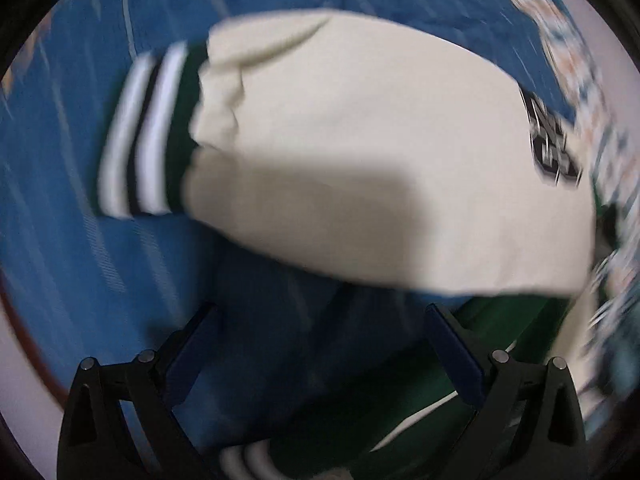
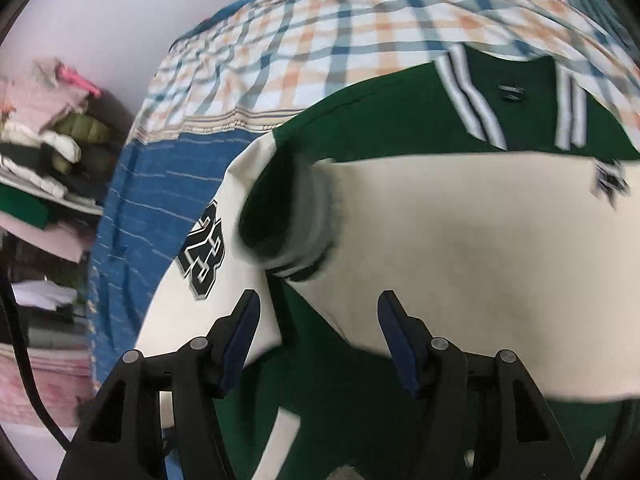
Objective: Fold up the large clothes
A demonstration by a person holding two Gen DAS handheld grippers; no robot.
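Note:
A green varsity jacket (image 2: 380,128) with cream sleeves lies on a blue bedsheet (image 1: 60,200). In the left wrist view a cream sleeve (image 1: 360,152) with a green and white striped cuff (image 1: 148,136) lies spread ahead of my left gripper (image 1: 320,320), which is open and empty above the sheet. In the right wrist view another cream sleeve (image 2: 480,248) lies folded across the green body, its cuff (image 2: 288,220) pointing left. My right gripper (image 2: 316,308) is open and empty just above it. A number patch (image 2: 204,252) shows on the other sleeve.
A plaid blanket (image 2: 320,40) covers the far part of the bed. A shelf with piled clothes (image 2: 48,140) stands at the left beside the bed edge. A white wall (image 2: 120,8) is behind.

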